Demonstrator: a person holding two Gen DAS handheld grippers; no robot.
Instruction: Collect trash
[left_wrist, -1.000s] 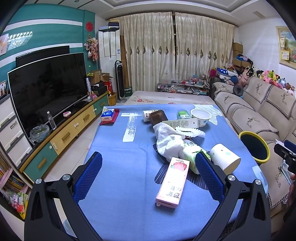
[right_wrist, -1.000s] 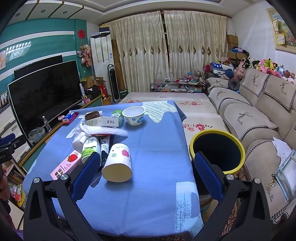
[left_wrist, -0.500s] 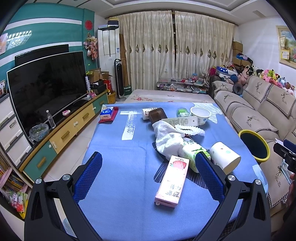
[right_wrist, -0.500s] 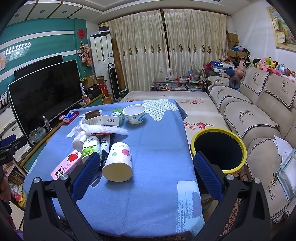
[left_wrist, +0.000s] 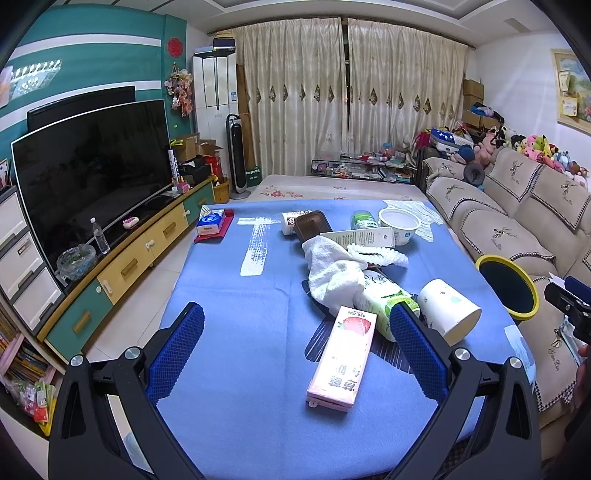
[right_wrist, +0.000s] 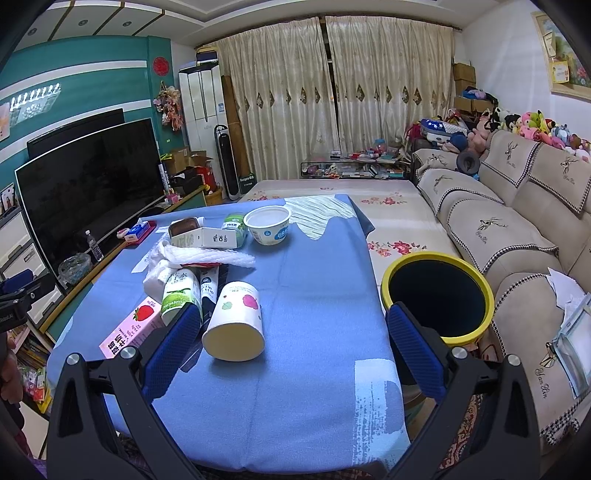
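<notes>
Trash lies on the blue-clothed table (left_wrist: 229, 295): a pink strawberry carton (left_wrist: 341, 354), a green-labelled carton (left_wrist: 384, 301), a tipped white paper cup (left_wrist: 448, 312), a white cloth (left_wrist: 328, 269) and a white bowl (left_wrist: 399, 225). My left gripper (left_wrist: 295, 338) is open and empty above the table's near edge. My right gripper (right_wrist: 295, 334) is open and empty, with the paper cup (right_wrist: 236, 326) between its fingers' line of sight. The yellow-rimmed bin (right_wrist: 437, 295) stands right of the table.
A beige sofa (right_wrist: 517, 229) runs along the right. A TV (left_wrist: 92, 173) on a low cabinet stands at the left. A tissue pack on a red tray (left_wrist: 212, 227) sits at the table's far left. A brown tub (left_wrist: 312, 223) and a flat white box (left_wrist: 358, 236) lie farther back.
Both grippers have pulled back slightly, so the table items look a little farther off. Nothing on the table has moved and both stay open.
</notes>
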